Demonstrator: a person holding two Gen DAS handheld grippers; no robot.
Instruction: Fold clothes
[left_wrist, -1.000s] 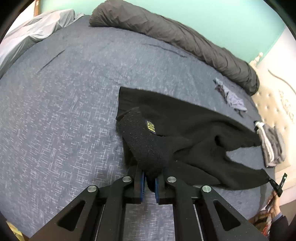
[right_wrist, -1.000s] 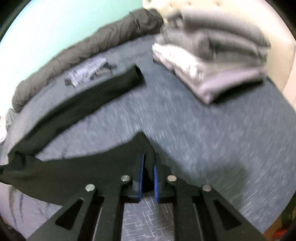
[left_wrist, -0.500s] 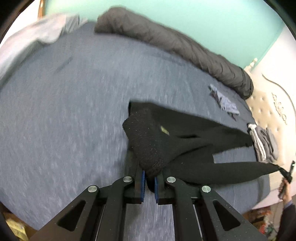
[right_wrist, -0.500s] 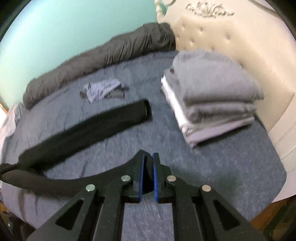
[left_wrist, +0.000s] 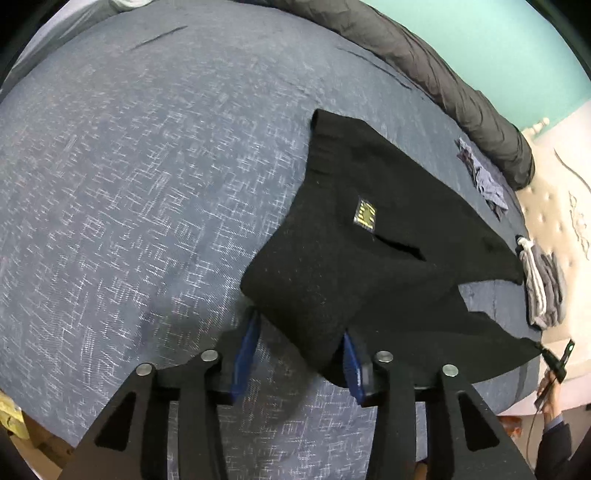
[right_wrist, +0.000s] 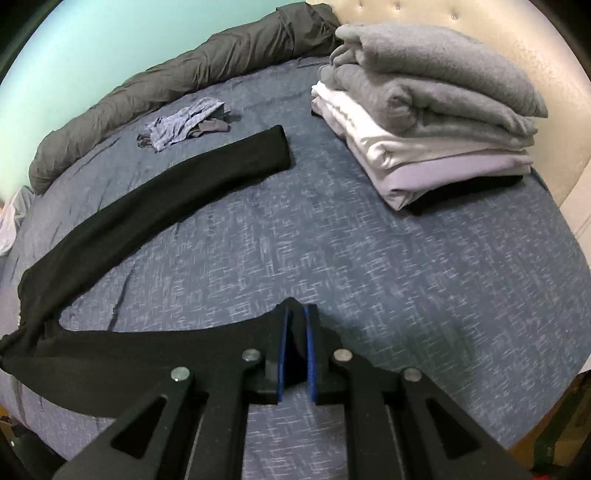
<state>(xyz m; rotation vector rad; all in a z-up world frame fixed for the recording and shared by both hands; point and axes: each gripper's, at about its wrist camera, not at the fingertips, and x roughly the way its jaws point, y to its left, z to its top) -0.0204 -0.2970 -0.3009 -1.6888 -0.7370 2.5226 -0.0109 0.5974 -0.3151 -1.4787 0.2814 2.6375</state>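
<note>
Left wrist view: left gripper (left_wrist: 299, 354) opening around black trousers' (left_wrist: 354, 251) waist; right gripper (right_wrist: 295, 350) clamped on hem; folding barely begun.

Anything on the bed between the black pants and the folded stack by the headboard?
Nothing visible. In the right wrist view only bare blue bedspread lies between the black pants and the folded stack. The crumpled blue-grey garment lies off to the side, beyond the far leg. The right gripper is shut on the near leg's hem.

Black trousers (right_wrist: 155, 206) waistband cut off at left edge.
</note>
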